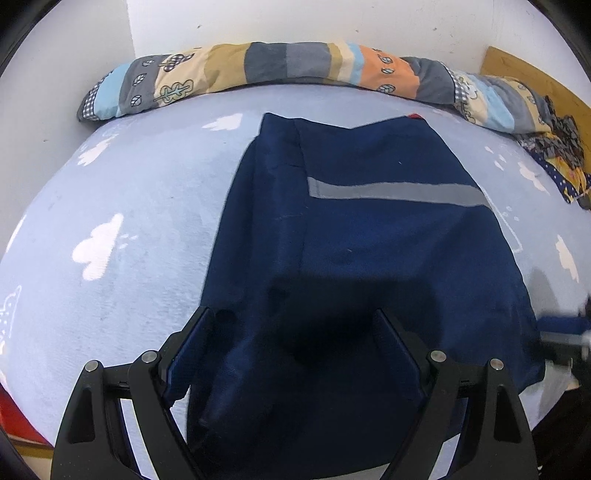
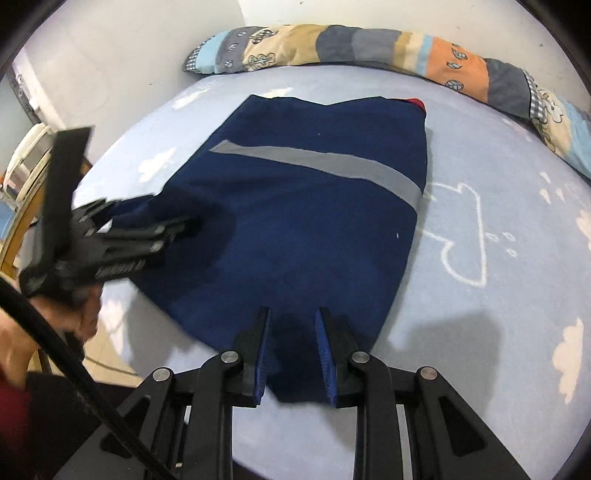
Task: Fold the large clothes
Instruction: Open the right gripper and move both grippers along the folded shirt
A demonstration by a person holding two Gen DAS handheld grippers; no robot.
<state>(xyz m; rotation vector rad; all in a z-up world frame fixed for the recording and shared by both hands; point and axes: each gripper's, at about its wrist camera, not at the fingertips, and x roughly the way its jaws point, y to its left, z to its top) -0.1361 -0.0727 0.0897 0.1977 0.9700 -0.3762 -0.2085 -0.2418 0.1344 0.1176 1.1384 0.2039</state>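
Nearest the lens, the right gripper (image 2: 293, 350) has its jaws narrowed around a bunch of the navy garment's near hem, the blue pads (image 2: 325, 354) pressing on that dark fold. The navy garment (image 2: 295, 221) lies spread on the light blue bed sheet (image 2: 498, 295), a grey stripe (image 2: 332, 162) running across it and a touch of red (image 2: 415, 103) peeking out at its far edge. Over on the left, the left gripper (image 1: 295, 332) hangs above the garment's near left part with its jaws spread wide, and cloth lies between them, though whether the pads touch it cannot be told. A hand (image 2: 74, 314) grips that tool's handle. Along the far side of the bed runs a patchwork quilt roll (image 1: 258, 70) against the white wall (image 1: 332, 22).
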